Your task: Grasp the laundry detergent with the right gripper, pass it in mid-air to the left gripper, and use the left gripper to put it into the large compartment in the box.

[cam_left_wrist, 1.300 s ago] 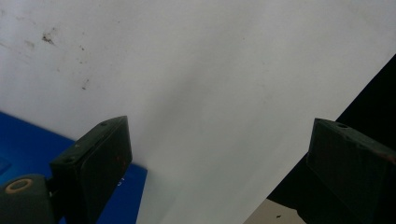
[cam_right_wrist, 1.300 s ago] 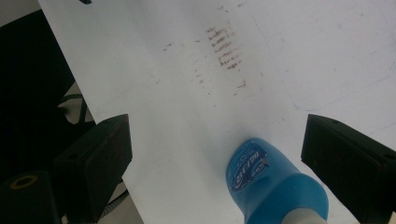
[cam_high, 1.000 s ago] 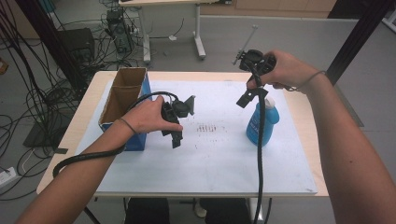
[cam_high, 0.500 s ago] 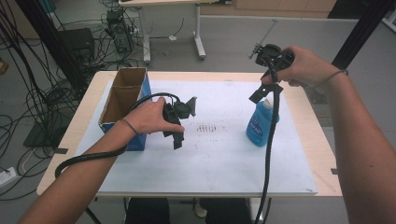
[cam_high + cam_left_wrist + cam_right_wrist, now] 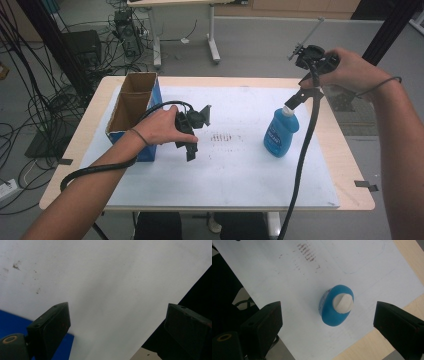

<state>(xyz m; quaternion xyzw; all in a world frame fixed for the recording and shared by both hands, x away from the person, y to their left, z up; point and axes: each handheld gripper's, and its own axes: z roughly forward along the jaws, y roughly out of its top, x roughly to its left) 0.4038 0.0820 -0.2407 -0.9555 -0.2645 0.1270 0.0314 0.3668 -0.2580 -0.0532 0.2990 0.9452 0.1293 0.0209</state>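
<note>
High view: wooden-topped table point(image 5: 350, 165) w/ a white paper sheet point(image 5: 240, 175) over most of its top. A blue plastic bottle w/ a white cap point(image 5: 280, 131) stands upright on the sheet, right of centre; a patch of faint brown marks point(image 5: 226, 138) lies on the sheet between bottle and left hand. An open cardboard box w/ blue outer sides point(image 5: 134, 107) sits at the table's left edge, flaps up.

Left gripper point(image 5: 192, 135), black, two-jaw, held in the person's left hand point(image 5: 159, 126) low over the sheet just beside the box; jaws released, wide apart, nothing between them. Left gripper view: both jaws spread over bare white sheet, a blue strip of the box at lower left.

Right gripper point(image 5: 300, 97), black, held in the right hand point(image 5: 352, 70) above the bottle, tilted down toward it; apart from the cap. Right gripper view: looks straight down on the bottle point(image 5: 336, 305), cap point(image 5: 342, 303) roughly centred between the jaws; jaws released, wide open, clear of the bottle on both sides. Black cables trail from both grippers toward the bottom edge.
</note>
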